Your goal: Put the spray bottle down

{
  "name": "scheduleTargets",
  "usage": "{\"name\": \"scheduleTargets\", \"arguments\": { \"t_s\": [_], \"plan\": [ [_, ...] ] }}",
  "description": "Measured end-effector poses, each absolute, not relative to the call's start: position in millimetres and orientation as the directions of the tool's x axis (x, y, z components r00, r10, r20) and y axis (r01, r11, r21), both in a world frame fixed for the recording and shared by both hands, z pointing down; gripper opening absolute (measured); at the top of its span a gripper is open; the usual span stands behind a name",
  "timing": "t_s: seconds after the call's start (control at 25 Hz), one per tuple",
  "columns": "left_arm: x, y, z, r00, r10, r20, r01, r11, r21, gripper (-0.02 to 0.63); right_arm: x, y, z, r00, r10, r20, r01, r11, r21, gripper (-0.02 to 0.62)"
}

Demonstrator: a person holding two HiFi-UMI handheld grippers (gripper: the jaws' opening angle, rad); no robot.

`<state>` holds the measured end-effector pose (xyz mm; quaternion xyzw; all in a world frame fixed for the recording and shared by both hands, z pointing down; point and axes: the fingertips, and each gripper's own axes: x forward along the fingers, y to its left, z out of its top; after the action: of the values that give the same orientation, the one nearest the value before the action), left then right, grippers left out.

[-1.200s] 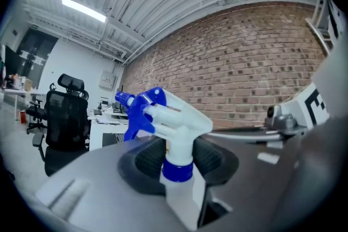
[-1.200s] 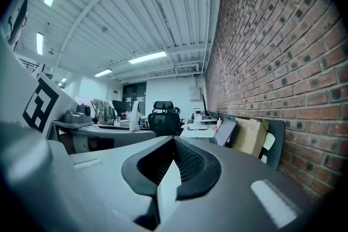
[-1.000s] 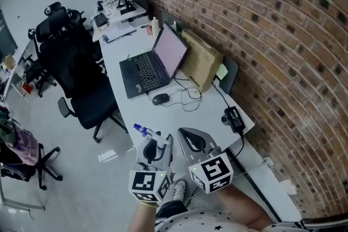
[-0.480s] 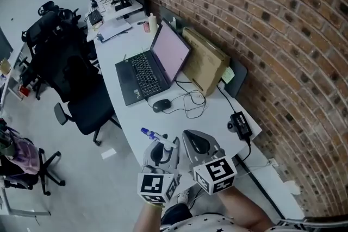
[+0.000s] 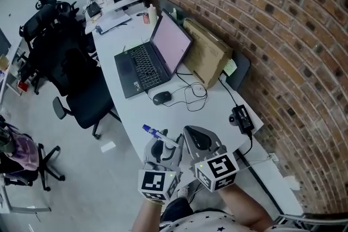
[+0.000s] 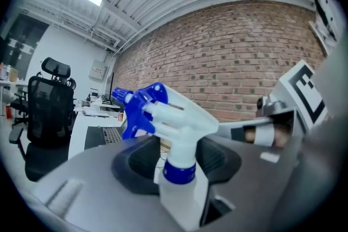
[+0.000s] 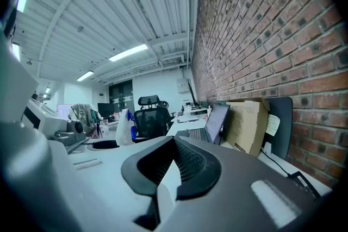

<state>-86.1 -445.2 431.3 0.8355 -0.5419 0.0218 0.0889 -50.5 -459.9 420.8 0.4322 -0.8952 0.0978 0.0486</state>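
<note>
While L claw [image 6: 176, 168] opens, bottle [image 6: 179, 117] btwn jaws

The person [image 5: 246, 212] wears a dark top [image 5: 197, 224] dotted with small white stars.

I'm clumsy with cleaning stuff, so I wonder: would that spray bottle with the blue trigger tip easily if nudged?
Probably, somewhat. The spray bottle looks top-heavy: its wide trigger head overhangs a narrow neck, so a push up high could topple it. Its plastic looks stiff and smooth, so likely light, a bit slippery, not fragile.
</note>
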Motion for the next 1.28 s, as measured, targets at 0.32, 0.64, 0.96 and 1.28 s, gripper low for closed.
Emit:
{"name": "scheduleTargets", "arguments": {
  "t_s": [0.32, 0.64, 0.96, 1.28],
  "plan": [
    [-94, -429, 431, 0.395, -0.907, 0.145, -0.916, -0.378, 0.133, 0.249, -49, -441, 422, -0.621, -0.764, 0.175, -0.784, 0.608, -0.127, -0.002],
    [-93, -392, 423, 0.369, -0.923, 0.112, -0.925, -0.353, 0.140, 0.208, -42, -401, 421, -0.630, -0.758, 0.171, -0.776, 0.621, -0.105, -0.002],
    [-109, -340, 411, 0.209, -0.972, 0.103, -0.972, -0.195, 0.133, 0.009, -31, -354, 415, -0.643, -0.753, 0.141, -0.766, 0.636, -0.096, -0.002],
    [-95, -289, 412, 0.194, -0.972, 0.132, -0.976, -0.179, 0.122, 0.008, -16, -304, 415, -0.652, -0.748, 0.123, -0.758, 0.646, -0.090, -0.002]
  ]
}}
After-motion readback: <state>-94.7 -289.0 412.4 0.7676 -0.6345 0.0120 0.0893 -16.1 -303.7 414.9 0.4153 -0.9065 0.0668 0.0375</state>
